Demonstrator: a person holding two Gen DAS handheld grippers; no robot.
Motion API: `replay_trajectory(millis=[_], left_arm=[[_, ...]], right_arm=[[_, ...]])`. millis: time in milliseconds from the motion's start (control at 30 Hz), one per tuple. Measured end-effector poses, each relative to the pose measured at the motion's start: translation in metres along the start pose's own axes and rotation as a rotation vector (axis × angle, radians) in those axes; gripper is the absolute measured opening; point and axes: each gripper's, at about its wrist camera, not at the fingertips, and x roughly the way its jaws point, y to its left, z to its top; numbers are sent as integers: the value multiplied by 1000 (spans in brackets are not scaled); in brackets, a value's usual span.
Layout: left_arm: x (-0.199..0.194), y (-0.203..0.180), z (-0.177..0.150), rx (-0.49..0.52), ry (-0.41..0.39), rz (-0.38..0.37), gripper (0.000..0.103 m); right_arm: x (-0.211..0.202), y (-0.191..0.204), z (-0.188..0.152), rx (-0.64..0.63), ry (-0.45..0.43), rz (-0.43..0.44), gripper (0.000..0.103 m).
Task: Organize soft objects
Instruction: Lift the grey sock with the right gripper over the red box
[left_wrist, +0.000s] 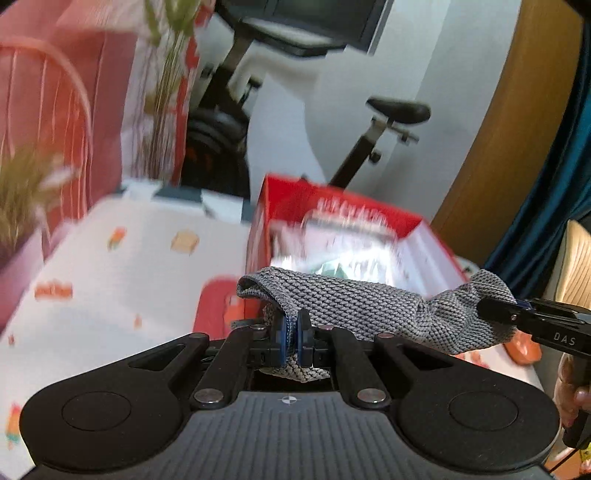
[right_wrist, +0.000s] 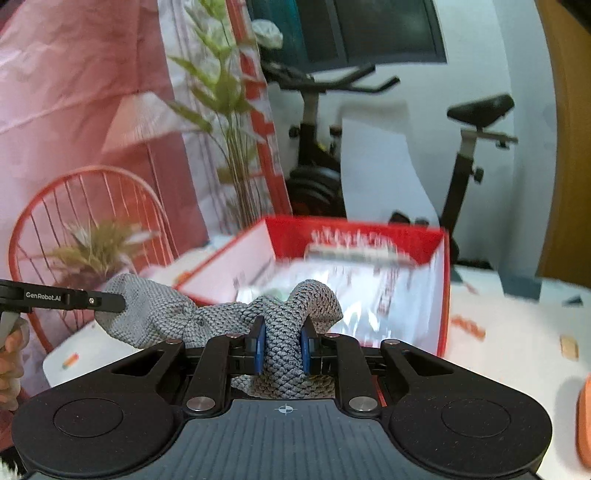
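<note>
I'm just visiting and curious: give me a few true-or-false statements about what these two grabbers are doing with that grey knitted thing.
1. Both grippers pinch the same grey knitted cloth. True.
2. The left gripper stands wide open. False: it is shut on the cloth.
3. A red box sits open behind the cloth. True.
4. The cloth lies flat inside the box. False: it hangs between the left gripper and the right gripper.
5. An exercise bike stands in the background. True.
</note>
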Motion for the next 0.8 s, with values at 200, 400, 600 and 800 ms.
replay_trajectory(millis=[200,400,600,800], left_arm=[[6,-16,38,67,-91,-2,6],[45,-31,68,130,-81,5,6],[90,-44,95,201,-78,57,6],[141,-50,120,228,-40,98,6]], right_arm=[[9,-13,38,-56,-78,-37,17],[41,-32,60,-90,-69,-107,17],[81,-52,77,-135,-48,-177,17],[126,-71,85,-150,-4,-243,17]])
